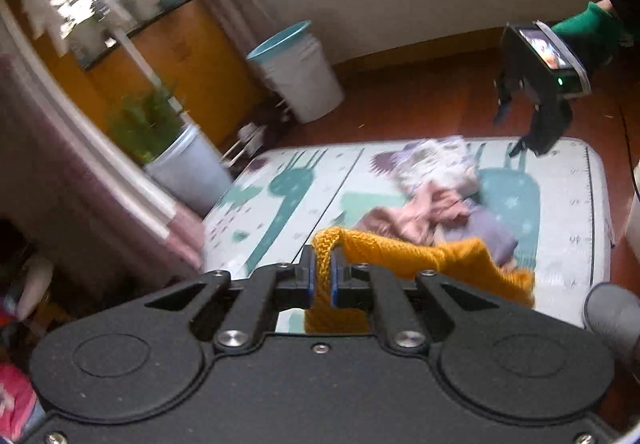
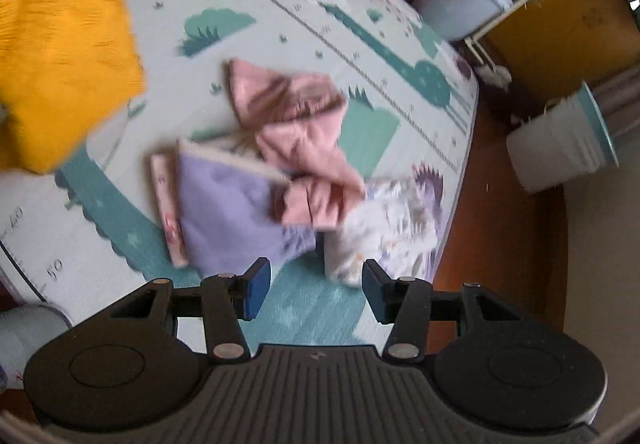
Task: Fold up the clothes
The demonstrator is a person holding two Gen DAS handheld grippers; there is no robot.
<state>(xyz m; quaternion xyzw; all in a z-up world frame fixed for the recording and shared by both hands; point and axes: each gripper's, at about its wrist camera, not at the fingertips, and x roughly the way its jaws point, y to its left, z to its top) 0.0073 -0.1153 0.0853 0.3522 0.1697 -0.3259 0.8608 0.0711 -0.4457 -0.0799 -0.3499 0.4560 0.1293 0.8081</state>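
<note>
My left gripper (image 1: 323, 276) is shut on a fold of an orange knitted garment (image 1: 420, 256), held up above the patterned play mat (image 1: 280, 204). The same orange garment (image 2: 60, 44) hangs at the upper left of the right wrist view. My right gripper (image 2: 314, 288) is open with nothing between its fingers, up in the air over a heap of clothes: a pink garment (image 2: 296, 132), a lilac garment (image 2: 228, 212) and a white printed one (image 2: 392, 228). In the left wrist view the right gripper (image 1: 516, 132) hangs at the far right above the clothes heap (image 1: 432, 196), held by a green-gloved hand (image 1: 588, 32).
A white bucket with a teal rim (image 1: 300, 72) stands on the red-brown floor (image 1: 420, 108) beyond the mat. A potted plant (image 1: 160, 140) in a pale blue pot sits at the mat's left corner, beside a pink curtain (image 1: 60, 172). An orange cabinet (image 1: 192, 56) lines the wall.
</note>
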